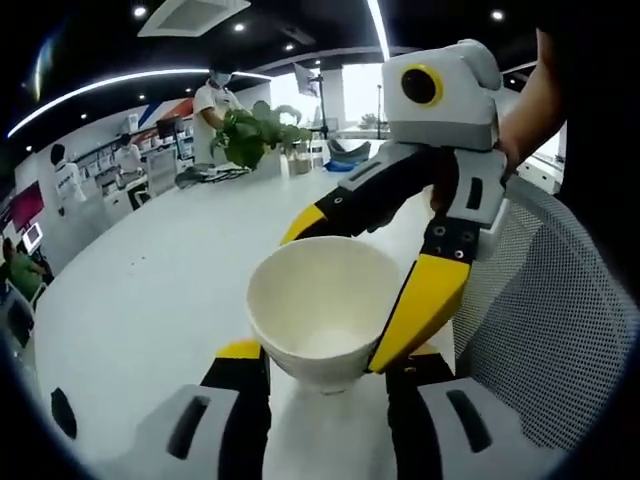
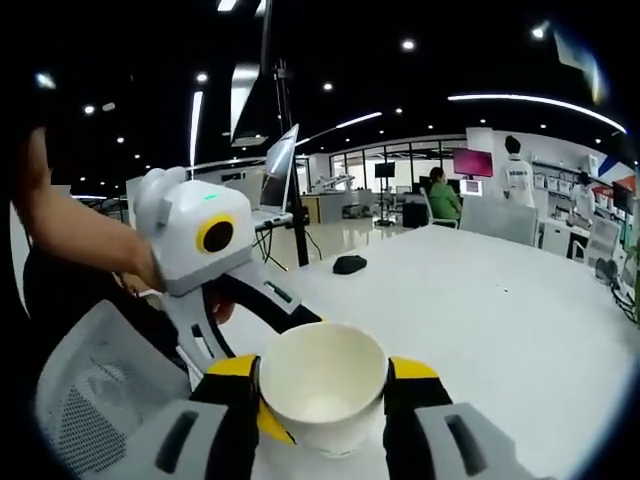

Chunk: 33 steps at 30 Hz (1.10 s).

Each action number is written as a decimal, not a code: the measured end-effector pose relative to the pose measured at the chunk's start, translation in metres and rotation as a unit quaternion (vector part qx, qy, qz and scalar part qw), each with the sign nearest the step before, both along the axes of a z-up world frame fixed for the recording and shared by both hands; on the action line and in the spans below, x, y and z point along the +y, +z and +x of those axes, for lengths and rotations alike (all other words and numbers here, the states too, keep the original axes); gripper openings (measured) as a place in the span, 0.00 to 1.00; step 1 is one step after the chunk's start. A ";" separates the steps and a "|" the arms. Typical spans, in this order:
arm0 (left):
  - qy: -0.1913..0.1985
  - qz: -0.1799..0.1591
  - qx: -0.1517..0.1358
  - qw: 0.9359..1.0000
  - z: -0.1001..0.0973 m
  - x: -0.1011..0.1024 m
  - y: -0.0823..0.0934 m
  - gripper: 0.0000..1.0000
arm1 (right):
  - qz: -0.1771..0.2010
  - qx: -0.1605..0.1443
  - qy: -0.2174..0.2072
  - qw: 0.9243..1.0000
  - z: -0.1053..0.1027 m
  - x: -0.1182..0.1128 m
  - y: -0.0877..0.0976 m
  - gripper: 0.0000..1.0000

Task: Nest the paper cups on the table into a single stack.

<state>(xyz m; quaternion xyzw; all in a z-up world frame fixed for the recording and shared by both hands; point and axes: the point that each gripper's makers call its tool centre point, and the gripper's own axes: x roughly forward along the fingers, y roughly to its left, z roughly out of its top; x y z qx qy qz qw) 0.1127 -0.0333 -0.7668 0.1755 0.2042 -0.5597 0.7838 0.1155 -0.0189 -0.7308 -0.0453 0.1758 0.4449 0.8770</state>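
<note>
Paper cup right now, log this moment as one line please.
cup: upright, empty, over table | left gripper: jaws flank cup | right gripper: jaws flank cup | stack: not visible

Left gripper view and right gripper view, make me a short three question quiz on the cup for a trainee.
1. True or false: the white paper cup lies on its side.
2. What is inside the cup? A: a second cup. B: nothing. C: a lid.
3. Fill in the word: in the right gripper view, the right gripper has one yellow-tipped jaw on each ____ of the cup.

Key: 1 false, it stands upright with its mouth up. 2 B. 3 side.
</note>
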 end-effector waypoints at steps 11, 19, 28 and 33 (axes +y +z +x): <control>0.007 0.003 -0.003 1.000 0.033 -0.001 0.006 0.43 | -0.002 -0.006 0.002 1.000 0.035 -0.002 0.004 0.48; 0.020 0.007 0.002 1.000 0.059 -0.005 0.003 0.42 | 0.007 0.003 -0.001 1.000 0.061 -0.005 0.000 0.48; 0.041 0.011 0.021 0.999 0.083 -0.002 -0.015 0.40 | 0.011 0.027 -0.011 1.000 0.083 -0.006 -0.013 0.48; 0.048 0.016 0.028 0.998 0.089 -0.001 -0.021 0.40 | 0.009 0.040 -0.016 0.999 0.091 -0.006 -0.019 0.48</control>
